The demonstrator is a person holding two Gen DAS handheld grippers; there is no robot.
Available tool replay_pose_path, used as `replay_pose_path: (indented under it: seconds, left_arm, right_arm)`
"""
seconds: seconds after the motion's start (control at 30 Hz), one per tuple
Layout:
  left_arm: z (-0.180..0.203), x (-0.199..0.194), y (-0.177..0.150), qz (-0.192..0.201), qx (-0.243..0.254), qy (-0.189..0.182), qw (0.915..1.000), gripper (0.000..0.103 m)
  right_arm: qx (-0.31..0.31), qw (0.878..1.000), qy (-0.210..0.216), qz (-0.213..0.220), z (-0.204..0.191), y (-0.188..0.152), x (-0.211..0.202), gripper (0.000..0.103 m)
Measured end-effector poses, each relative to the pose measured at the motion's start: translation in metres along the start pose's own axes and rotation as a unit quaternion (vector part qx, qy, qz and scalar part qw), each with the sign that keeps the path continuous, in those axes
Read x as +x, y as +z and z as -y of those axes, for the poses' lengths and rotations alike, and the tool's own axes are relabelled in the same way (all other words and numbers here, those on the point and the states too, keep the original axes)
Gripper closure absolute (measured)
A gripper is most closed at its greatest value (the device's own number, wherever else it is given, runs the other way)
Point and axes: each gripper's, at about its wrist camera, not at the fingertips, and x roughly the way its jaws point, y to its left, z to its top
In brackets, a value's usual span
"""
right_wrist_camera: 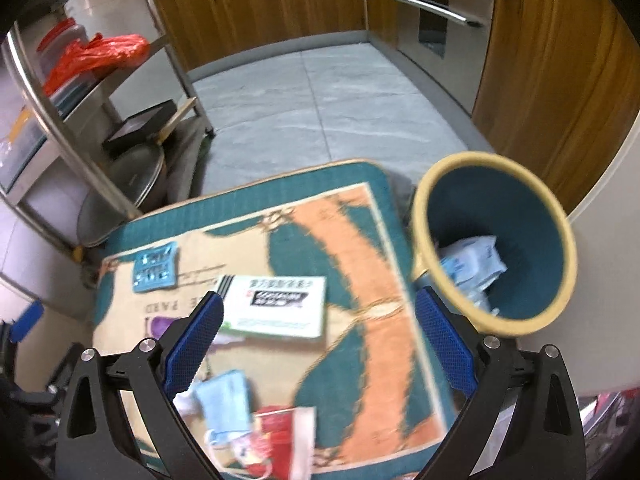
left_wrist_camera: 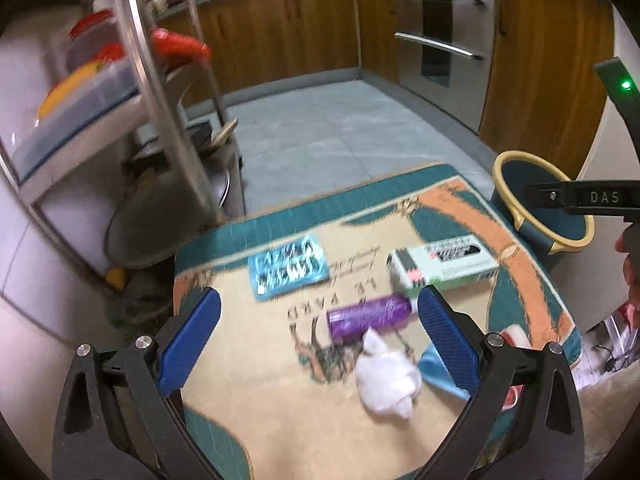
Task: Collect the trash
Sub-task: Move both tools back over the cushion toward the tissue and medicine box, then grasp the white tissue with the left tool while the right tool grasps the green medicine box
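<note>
Trash lies on a patterned mat (left_wrist_camera: 256,364): a blue blister pack (left_wrist_camera: 287,266), a white-green box (left_wrist_camera: 444,266), a purple can (left_wrist_camera: 368,316), a crumpled white tissue (left_wrist_camera: 386,384) and a blue face mask (left_wrist_camera: 436,370). My left gripper (left_wrist_camera: 318,338) is open and empty above the can and tissue. My right gripper (right_wrist_camera: 318,344) is open and empty above the mat (right_wrist_camera: 360,264), near the box (right_wrist_camera: 276,306), mask (right_wrist_camera: 224,404) and a red-white wrapper (right_wrist_camera: 284,436). A teal bin with a yellow rim (right_wrist_camera: 496,240) holds a blue-white packet (right_wrist_camera: 470,264).
A steel rack (left_wrist_camera: 156,92) with pans, boxes and a red bag (right_wrist_camera: 100,56) stands left of the mat. Wooden cabinets (left_wrist_camera: 548,64) and an oven (left_wrist_camera: 440,36) line the back and right. Grey tiled floor (right_wrist_camera: 320,108) lies beyond. The bin (left_wrist_camera: 540,204) sits off the mat's right corner.
</note>
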Motion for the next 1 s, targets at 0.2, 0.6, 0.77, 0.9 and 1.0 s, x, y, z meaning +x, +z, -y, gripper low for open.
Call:
replay_pose_path:
  seconds: [0.2,0.6,0.77,0.9,1.0]
  left_arm:
    - [0.012,0.021,-0.022,-0.046,0.012,0.0,0.9989,0.006]
    - [0.046,0.075,-0.046,-0.145,0.047,-0.064,0.9863,0.032]
    - [0.053,0.089,-0.052,-0.171,0.064,-0.065,0.9811,0.049]
    - [0.053,0.091,-0.051,-0.179,0.066,-0.077,0.9785,0.091]
    - [0.049,0.084,-0.047,-0.175,0.061,-0.082,0.9792,0.099]
  right_arm:
    - [0.015,1.0,-0.006,-0.019,-0.001,-0.011,0.006,0.007]
    - [-0.002,0.999,-0.044,-0.024,0.008,-0.01,0.016,0.007]
    - [-0.024,0.998,-0.051,-0.024,0.001,-0.009,0.021,0.007]
    - [-0.046,0.998,-0.046,-0.025,-0.006,-0.01,0.023,0.007]
    - [-0.077,0.996,-0.043,-0.031,-0.014,-0.014,0.029,0.007]
